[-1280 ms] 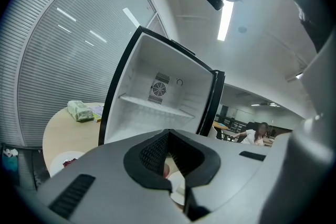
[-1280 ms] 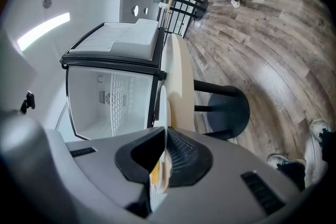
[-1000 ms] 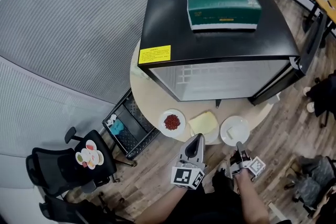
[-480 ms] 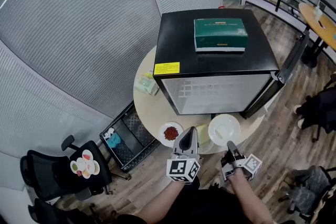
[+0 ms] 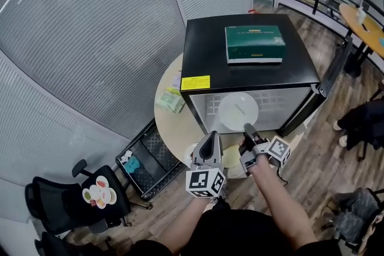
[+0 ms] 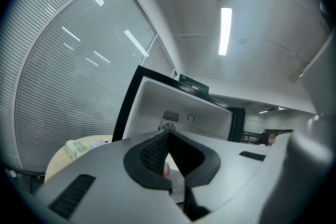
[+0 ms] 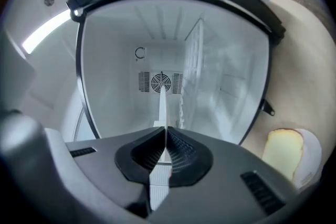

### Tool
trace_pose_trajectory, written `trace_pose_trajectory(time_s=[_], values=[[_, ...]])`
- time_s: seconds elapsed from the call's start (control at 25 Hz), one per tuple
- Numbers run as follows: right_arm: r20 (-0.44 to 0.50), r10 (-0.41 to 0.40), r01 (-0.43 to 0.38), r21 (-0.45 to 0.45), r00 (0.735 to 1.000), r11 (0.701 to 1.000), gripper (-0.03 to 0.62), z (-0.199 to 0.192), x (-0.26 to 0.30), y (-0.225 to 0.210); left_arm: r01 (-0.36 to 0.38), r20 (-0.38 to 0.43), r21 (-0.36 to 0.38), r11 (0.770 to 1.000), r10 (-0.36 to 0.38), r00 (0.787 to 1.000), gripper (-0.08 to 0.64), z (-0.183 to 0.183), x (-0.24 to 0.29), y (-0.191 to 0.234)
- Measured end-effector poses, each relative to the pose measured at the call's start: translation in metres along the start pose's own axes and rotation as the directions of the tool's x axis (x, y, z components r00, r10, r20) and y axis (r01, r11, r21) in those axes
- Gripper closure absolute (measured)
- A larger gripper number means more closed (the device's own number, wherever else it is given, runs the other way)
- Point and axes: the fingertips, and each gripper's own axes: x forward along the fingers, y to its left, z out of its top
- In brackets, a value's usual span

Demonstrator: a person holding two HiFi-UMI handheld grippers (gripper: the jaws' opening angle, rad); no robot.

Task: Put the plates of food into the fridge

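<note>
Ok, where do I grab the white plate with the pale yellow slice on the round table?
Pinch the white plate with the pale yellow slice by its bare rim on the side nearest you, coming in level from the round beige table's edge. The slice covers the middle, and the thin rim should suit the jaws.

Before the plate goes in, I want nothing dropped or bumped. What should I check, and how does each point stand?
1. The fridge door is swung open: ok.
2. The right gripper is shut on the rim of the white plate: ok.
3. The plate is held roughly level in front of the opening: ok, judging from the head view.
4. The fridge interior shows nothing in the plate's way: ok.
5. The left gripper is shut, empty and off to the plate's side: ok.
6. Whether the food sits securely on the plate: cannot tell.
</note>
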Motion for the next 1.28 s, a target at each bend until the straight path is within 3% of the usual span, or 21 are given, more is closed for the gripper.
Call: trace_pose_trajectory(time_s=[0.48, 1.08, 1.28], values=[[-0.045, -0.128, 0.128, -0.002, 0.991, 0.992, 0.575, -0.011, 0.101, -0.004, -0.017, -0.021, -0.016, 1.000, 0.017, 1.000, 0.557, -0.001, 0.015, 0.031], [-0.031, -0.202, 0.204, 0.085, 0.979, 0.975, 0.574, -0.013, 0.097, -0.021, -0.010, -0.033, -0.024, 1.000, 0.010, 0.999, 0.557, -0.007, 0.016, 0.036], [-0.039, -0.192, 0.196, 0.129, 0.981, 0.972, 0.575, -0.025, 0.090, -0.032, -0.013, -0.036, -0.026, 1.000, 0.012, 0.999, 0.557, -0.008, 0.014, 0.037]])
